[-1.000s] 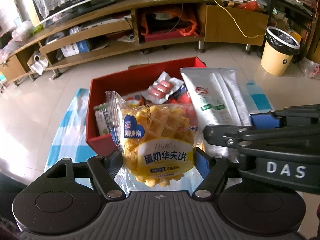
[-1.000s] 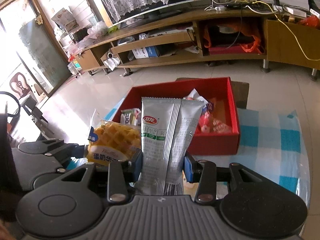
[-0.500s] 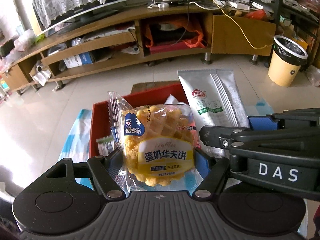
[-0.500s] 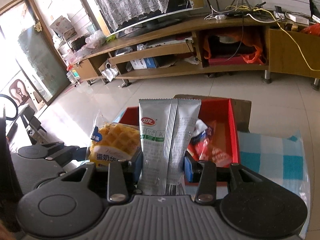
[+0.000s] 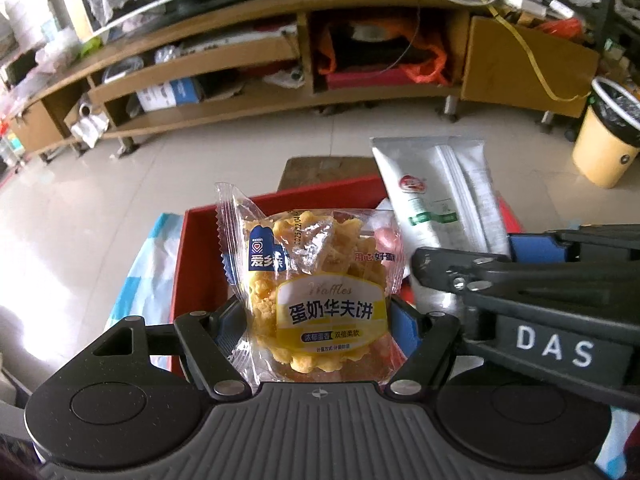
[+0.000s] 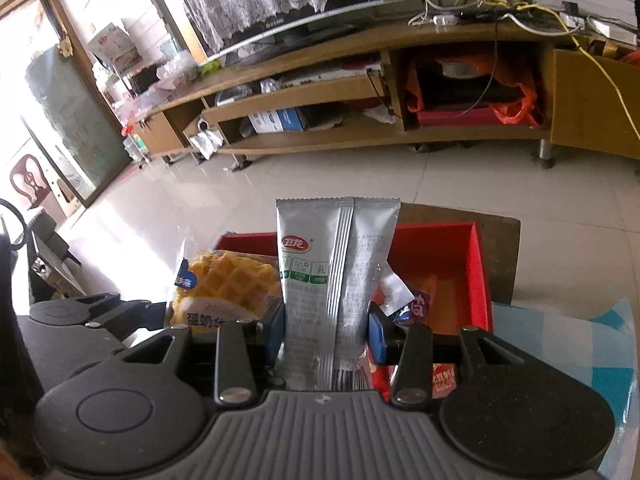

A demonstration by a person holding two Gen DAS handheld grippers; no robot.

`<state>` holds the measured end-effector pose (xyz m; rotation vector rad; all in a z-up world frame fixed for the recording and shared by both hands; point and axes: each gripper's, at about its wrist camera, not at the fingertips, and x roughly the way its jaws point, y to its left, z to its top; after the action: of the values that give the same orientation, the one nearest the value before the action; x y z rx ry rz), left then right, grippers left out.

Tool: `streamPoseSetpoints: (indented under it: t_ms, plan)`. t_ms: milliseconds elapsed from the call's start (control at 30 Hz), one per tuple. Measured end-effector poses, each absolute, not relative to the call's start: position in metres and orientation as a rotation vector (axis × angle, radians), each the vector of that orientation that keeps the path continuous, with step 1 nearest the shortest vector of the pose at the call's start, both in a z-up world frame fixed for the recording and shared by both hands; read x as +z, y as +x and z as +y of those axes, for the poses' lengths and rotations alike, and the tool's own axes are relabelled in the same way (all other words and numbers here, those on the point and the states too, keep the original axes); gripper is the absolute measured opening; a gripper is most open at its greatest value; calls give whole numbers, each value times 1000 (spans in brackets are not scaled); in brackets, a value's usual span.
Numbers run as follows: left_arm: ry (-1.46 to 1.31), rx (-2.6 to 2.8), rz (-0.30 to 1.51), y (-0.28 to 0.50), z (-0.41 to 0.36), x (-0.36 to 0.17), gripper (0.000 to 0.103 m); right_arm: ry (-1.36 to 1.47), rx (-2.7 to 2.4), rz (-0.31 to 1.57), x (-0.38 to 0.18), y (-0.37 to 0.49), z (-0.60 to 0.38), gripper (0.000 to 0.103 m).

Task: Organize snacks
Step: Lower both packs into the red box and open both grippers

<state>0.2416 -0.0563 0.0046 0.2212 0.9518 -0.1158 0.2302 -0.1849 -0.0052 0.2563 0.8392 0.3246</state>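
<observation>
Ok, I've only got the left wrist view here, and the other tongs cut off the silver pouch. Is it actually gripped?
Observer: Yes. The right tongs are shut on the pouch near its lower end, and it stands upright.
Operator: The waffles hide most of the box. What's in its right half?
Observer: The box shows mostly bare floor there; a few wrappers lie next to the pouch.
Operator: Anything at the room's left edge?
Observer: A glass door with a wooden frame.
</observation>
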Motion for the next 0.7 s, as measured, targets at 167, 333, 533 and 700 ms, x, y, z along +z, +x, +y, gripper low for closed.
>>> streamPoseSetpoints:
  t_ms: [167, 333, 533, 700]
  plan:
    - [231, -82, 997, 253, -46, -13, 81, 255, 303, 887, -27, 248, -186, 41]
    - [242, -66, 1001, 254, -43, -15, 85, 229, 282, 898, -35, 254, -184, 45]
    - [280, -31, 982, 252, -41, -14, 89, 169, 244, 923, -39, 253, -184, 51]
    - [253, -22, 981, 248, -33, -8, 89, 173, 237, 916, -31, 244, -187, 55]
